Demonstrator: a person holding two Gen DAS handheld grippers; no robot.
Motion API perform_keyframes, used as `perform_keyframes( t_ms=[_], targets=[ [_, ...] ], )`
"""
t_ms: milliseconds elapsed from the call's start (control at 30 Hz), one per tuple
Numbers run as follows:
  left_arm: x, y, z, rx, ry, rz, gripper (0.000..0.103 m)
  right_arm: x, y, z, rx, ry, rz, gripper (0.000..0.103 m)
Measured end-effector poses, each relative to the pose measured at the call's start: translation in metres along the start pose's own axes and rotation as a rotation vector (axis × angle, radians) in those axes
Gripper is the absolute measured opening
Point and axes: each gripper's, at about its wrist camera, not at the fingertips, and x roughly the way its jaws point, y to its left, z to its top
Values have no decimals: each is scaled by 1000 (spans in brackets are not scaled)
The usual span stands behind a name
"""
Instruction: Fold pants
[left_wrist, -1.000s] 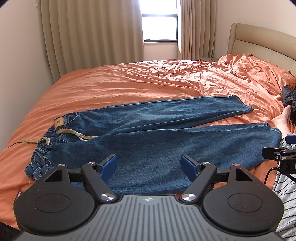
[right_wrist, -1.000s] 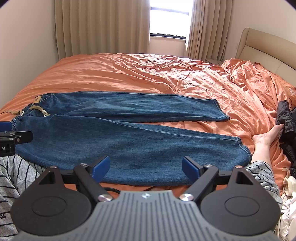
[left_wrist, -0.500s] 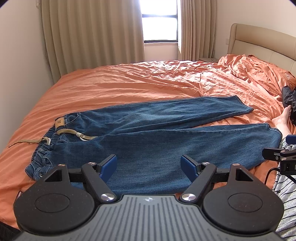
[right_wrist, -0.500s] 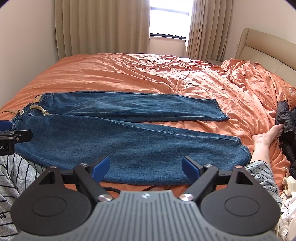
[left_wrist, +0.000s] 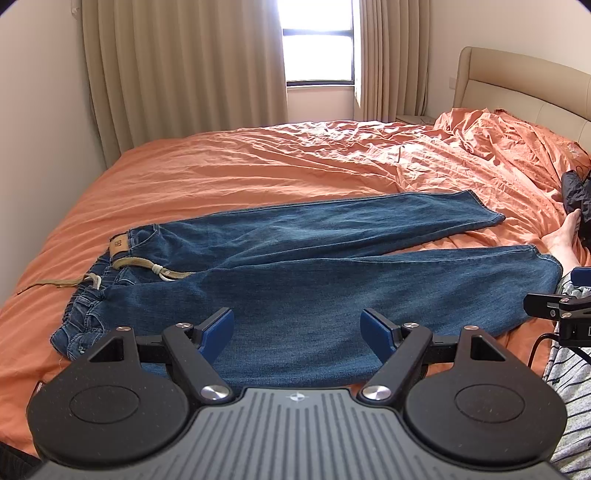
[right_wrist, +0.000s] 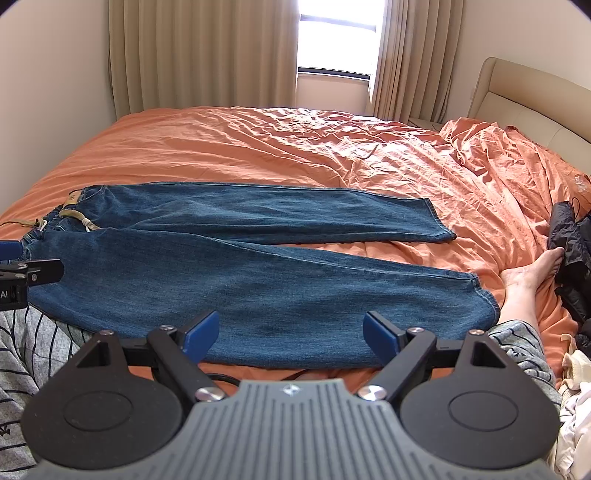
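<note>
a bedroom with a wide bed (left_wrist: 229, 173) under a rumpled orange sheet fills both views, and everything lies on that sheet. nearest the left wrist camera, the left hand-held gripper (left_wrist: 297, 332) hovers over the near trouser leg with its blue fingers (left_wrist: 218, 328) spread wide apart and nothing between them. in the right wrist view the right hand-held gripper (right_wrist: 291, 332) hangs the same way above the near edge of the fabric, fingers (right_wrist: 380, 332) well apart and clamped on nothing. part of the person's striped grey clothing (right_wrist: 33, 332) shows at the near edges of both views. the pants (left_wrist: 314, 273), dark blue jeans, lie flat and unfolded across the bed, waistband to the left and both legs running to the right, the cuffs parted so a wedge of sheet shows between them. a tan drawstring (left_wrist: 147, 264) trails from the waistband onto the sheet. just beyond the near cuff, a bare foot (right_wrist: 532, 269) rests on the bed, toes touching a dark garment (right_wrist: 569, 240). farther back, bunched orange bedding rises against a beige headboard (left_wrist: 517, 85). at the far wall, beige curtains (left_wrist: 184, 66) flank a bright window (left_wrist: 317, 55).
</note>
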Motion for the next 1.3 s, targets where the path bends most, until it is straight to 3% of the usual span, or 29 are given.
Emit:
perform_keyframes(
  t_ms=[1300],
  targets=[
    [2,3,2,20,5,-1,91,8,-5,0,5,7,-46,82]
  ],
)
